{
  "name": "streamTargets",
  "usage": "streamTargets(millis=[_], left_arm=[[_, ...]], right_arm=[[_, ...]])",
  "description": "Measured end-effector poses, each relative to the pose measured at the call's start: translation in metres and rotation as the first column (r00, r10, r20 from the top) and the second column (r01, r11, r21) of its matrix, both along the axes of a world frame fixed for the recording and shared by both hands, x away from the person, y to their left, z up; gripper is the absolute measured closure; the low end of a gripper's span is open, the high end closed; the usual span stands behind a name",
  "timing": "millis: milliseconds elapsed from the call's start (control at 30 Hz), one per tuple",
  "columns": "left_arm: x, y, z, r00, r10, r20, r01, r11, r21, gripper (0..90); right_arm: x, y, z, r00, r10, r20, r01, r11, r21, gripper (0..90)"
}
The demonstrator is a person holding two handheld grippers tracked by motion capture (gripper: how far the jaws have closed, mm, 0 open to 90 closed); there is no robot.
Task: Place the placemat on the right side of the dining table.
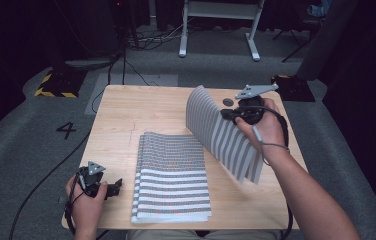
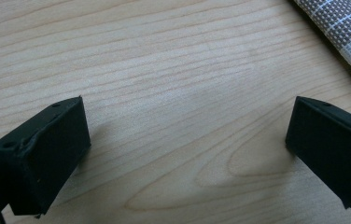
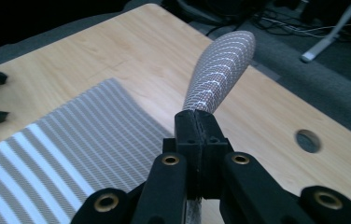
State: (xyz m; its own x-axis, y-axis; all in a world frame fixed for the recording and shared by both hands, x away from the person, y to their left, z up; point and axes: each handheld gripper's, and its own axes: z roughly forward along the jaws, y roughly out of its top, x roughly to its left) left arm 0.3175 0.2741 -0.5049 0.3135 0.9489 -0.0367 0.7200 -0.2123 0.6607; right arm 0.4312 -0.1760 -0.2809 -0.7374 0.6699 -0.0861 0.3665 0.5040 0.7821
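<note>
A stack of grey-and-white striped woven placemats (image 1: 172,176) lies flat in the middle of the wooden table (image 1: 126,115). My right gripper (image 1: 227,114) is shut on the edge of one striped placemat (image 1: 223,134) and holds it up off the table, bowed and hanging toward the right. In the right gripper view that placemat (image 3: 218,70) curves away past the pressed-together jaws of my right gripper (image 3: 197,122). My left gripper (image 1: 117,185) rests at the table's front left corner, open, with bare wood between its jaws in the left gripper view (image 2: 183,140).
A round cable hole (image 1: 228,102) sits in the tabletop near the far right corner. Cables trail from both grippers over the grey carpet. A white desk frame (image 1: 220,25) stands beyond the table. The stack's corner (image 2: 346,32) shows at the upper right of the left gripper view.
</note>
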Motion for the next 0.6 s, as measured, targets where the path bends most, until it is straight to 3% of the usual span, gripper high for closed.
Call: streamTargets(millis=[267,500,600], left_arm=[[0.000,0.000,0.000,1.0000,0.001,0.000,-0.001,1.0000,0.001,0.0],[0.000,0.000,0.000,1.0000,0.000,-0.001,0.000,1.0000,0.000,0.0],[0.000,0.000,0.000,1.0000,-0.001,-0.002,0.001,1.0000,-0.001,0.0]], right_arm=[[0.015,-0.048,0.015,0.9925,-0.111,0.052,0.111,0.994,-0.014,89.8],[0.023,-0.082,0.022,0.9717,-0.202,0.123,0.212,0.974,-0.075,89.8],[0.027,-0.098,0.020,0.9642,-0.234,0.124,0.244,0.967,-0.074,89.8]])
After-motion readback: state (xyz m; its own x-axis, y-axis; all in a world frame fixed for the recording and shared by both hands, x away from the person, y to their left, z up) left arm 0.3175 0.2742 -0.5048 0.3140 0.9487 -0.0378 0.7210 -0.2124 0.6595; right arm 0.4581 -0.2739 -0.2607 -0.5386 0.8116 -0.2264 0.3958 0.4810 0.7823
